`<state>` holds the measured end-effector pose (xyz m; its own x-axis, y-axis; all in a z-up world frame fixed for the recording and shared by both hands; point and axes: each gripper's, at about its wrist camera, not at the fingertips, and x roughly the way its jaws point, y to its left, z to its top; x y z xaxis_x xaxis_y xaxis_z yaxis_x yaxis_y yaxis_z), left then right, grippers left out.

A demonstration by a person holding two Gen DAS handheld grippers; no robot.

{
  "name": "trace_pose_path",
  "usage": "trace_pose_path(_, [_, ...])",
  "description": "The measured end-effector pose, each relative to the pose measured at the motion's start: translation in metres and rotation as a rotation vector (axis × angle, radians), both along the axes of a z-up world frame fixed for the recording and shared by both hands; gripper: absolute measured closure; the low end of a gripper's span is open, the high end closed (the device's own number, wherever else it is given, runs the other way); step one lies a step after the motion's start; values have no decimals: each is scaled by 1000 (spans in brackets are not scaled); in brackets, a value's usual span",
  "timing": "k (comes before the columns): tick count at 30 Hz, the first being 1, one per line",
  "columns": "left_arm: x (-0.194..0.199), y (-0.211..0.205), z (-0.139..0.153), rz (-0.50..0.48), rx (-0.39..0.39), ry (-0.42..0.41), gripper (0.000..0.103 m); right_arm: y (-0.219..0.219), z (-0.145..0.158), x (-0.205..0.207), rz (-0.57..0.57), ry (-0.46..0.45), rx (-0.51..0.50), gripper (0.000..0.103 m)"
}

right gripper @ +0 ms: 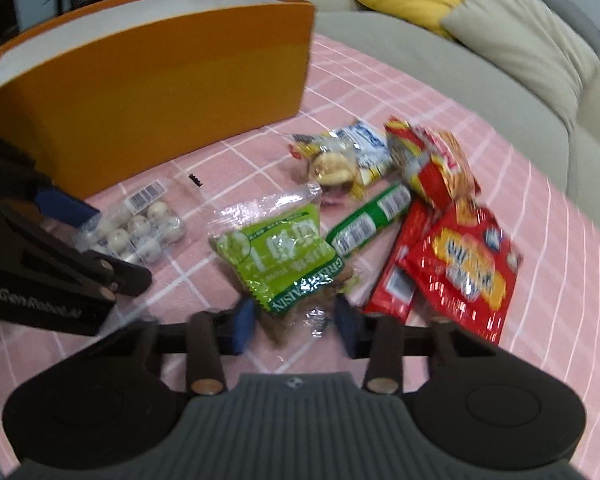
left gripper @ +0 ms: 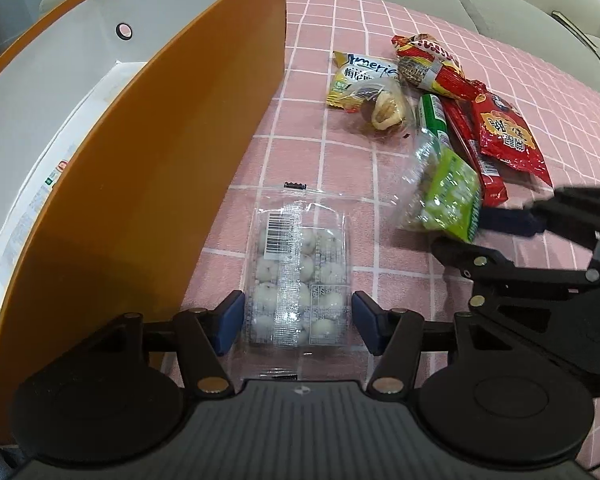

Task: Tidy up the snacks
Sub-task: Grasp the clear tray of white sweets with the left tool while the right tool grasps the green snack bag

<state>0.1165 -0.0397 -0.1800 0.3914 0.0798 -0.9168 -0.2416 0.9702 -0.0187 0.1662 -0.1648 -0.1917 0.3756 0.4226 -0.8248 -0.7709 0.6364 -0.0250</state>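
The snacks lie on a pink checked cloth (left gripper: pixel 300 128), almost all of them outside the orange box (left gripper: pixel 172 184) that stands at the cloth's left edge; as far as the pictures show, only flat white printed packaging lies on the box floor, so the sorting looks barely begun. Nearest that box is a clear pack of white round sweets (left gripper: pixel 298 276), flat on the cloth just beside the orange wall, and the left gripper (left gripper: pixel 298 322) straddles its near end with the blue pads (left gripper: pixel 230 324) standing off each side, wide and not pinching. To the right a green raisin bag (right gripper: pixel 284 256) lies tilted, its crinkled near end between the fingers of the right gripper (right gripper: pixel 294 322); the jaws are at a middling gap on either side of the plastic, and whether they already bite it I cannot tell, since the view is blurred. Farther toward the cloth's far right sit the rest in a loose heap: a yellow and white biscuit pack (left gripper: pixel 360 80), a green tube (left gripper: pixel 434 118), a long red stick pack (left gripper: pixel 472 148), a red bag (left gripper: pixel 508 136) and a red and yellow crinkled bag (left gripper: pixel 428 60), overlapping one another. By my judgement all seven still need moving into the box, these two first
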Motion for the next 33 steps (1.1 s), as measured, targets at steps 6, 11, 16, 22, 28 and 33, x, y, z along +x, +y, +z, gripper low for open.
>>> trace_pose_path(6, [-2, -6, 0, -57, -43, -16, 37, -15, 7, -24, -250, 73, -35, 75])
trace_pose_path(11, [-3, -21, 0, -140, -47, -16, 37, -36, 14, -47, -469, 170, -30, 74])
trace_pose_path(16, [-5, -25, 0, -164, -46, 4, 37, -45, 14, -67, -454, 170, 8, 61])
trace_pose_path(22, [-6, -22, -1, -174, -54, 27, 36, -45, 27, -81, -300, -7, 9, 34])
trace_pose_path(28, [-6, -21, 0, -168, -56, 38, 35, -29, 30, -83, -109, -147, -30, 34])
trace_pose_path(33, [-4, -23, -1, -177, -45, 48, 34, -18, 20, -80, -66, -154, -72, 35])
